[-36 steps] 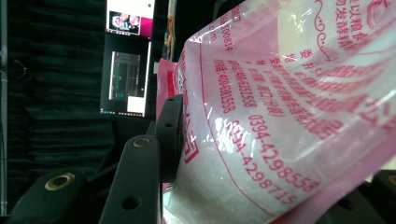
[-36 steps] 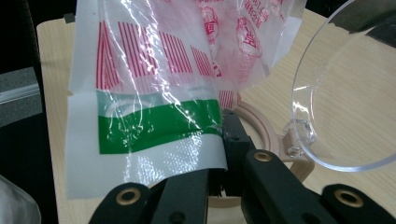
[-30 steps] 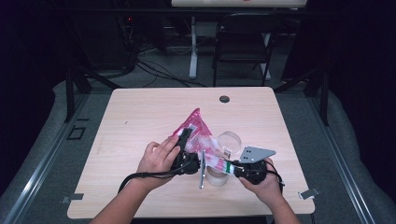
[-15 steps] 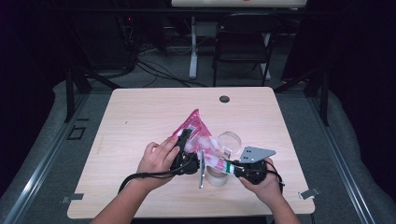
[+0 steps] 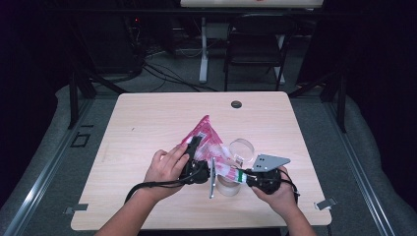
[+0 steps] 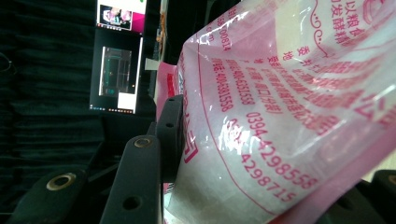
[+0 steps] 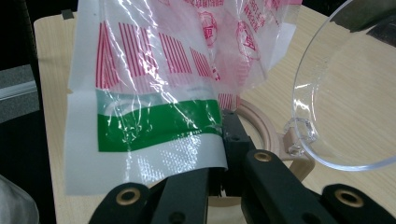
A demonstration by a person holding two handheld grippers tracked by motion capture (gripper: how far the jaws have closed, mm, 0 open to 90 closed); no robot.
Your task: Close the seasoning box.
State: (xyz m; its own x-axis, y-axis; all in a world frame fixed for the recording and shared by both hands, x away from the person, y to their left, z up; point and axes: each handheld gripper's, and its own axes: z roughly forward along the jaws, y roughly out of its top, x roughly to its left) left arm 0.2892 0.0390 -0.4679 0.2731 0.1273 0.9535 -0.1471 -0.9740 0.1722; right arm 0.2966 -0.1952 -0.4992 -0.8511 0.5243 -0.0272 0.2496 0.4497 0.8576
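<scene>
Both grippers hold one pink printed plastic bag [image 5: 206,140] over the near middle of the bench [image 5: 147,123]. From the high view, the left gripper [image 5: 193,147] sits under the person's left hand [image 5: 167,167], pointing away toward the far side, and the bag rises from it as a tilted pink triangle whose tip points to the far side. In the left gripper view, the bag [image 6: 280,107], clear plastic with pink print and rows of digits, bulges between the two black jaws; the left jaw lies against its side and the right jaw is mostly hidden behind it, so this gripper is clamped partway closed on the bag's body.

To the right, the right gripper [image 5: 241,175], in the right hand [image 5: 278,189] with its grey three-cornered plate on top, points left toward the bag's near end. Seen from the right gripper view, its jaws are pressed together on a white, green-banded edge of the bag [image 7: 154,112], the film hanging crumpled above them.

Just beyond those jaws a round, pale wooden lid [image 7: 261,126] lies flat on the bench, and a clear round jar [image 7: 345,93] lies on its side just right of the bag, its open rim facing the camera. In the high view the jar [image 5: 242,150] sits between the bag and the right gripper's plate. A small dark round grommet [image 5: 236,104] marks the bench's far edge.
</scene>
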